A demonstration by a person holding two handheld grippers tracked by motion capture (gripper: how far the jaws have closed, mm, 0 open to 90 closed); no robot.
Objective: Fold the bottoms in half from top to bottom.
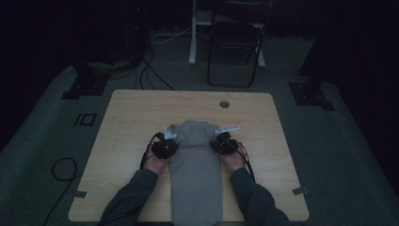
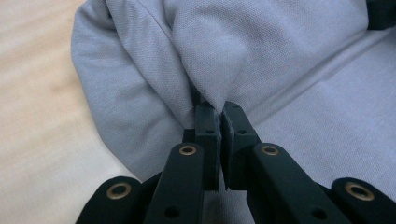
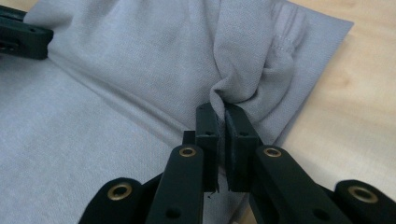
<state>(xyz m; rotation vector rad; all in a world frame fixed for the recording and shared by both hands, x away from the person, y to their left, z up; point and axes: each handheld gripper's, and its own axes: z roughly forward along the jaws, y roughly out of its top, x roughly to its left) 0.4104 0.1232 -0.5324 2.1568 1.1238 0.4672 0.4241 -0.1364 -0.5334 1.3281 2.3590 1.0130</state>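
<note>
On the wooden table the grey garment lies lengthwise before me, its far end folded back over itself. My left gripper is clamped on a pinch of that fold at its left edge. My right gripper is likewise closed on bunched fabric at the right edge.

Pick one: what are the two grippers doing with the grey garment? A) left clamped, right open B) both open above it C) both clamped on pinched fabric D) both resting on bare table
C: the left gripper and right gripper each have their jaws shut on a pinch of the grey garment.
</note>
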